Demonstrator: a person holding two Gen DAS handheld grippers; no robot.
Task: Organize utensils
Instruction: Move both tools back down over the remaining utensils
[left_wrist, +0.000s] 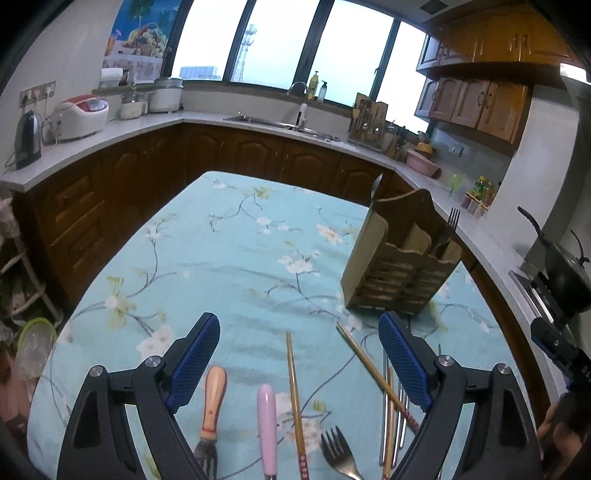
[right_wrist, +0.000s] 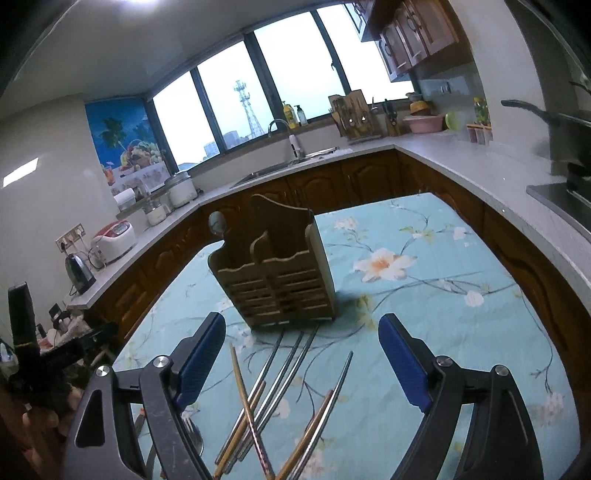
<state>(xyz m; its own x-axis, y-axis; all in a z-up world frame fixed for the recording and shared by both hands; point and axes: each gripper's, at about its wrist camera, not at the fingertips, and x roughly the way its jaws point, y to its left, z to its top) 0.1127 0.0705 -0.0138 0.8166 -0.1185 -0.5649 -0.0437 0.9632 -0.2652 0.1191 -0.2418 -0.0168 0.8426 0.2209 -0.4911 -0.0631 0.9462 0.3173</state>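
Observation:
A wooden utensil holder (left_wrist: 399, 266) (right_wrist: 277, 269) stands upright on the floral tablecloth, with a fork (left_wrist: 448, 229) and a spoon (right_wrist: 218, 221) in its compartments. My left gripper (left_wrist: 298, 319) is open above loose utensils lying on the cloth: a wooden-handled fork (left_wrist: 214, 402), a pink-handled utensil (left_wrist: 266, 424), bamboo chopsticks (left_wrist: 295, 398) and a metal fork (left_wrist: 338, 454). My right gripper (right_wrist: 302, 319) is open too, just short of the holder. Several metal chopsticks (right_wrist: 291, 369) and bamboo chopsticks (right_wrist: 240, 387) lie crossed beneath it. Neither gripper touches anything.
The table (left_wrist: 221, 229) has its far edge close to dark wooden cabinets. Beyond runs a grey L-shaped counter (right_wrist: 461, 162) with a sink (left_wrist: 280, 123), a kettle (left_wrist: 27, 138), a rice cooker (left_wrist: 81, 116) and a knife rack (right_wrist: 352, 118). A black pan (left_wrist: 565, 273) sits on the stove at right.

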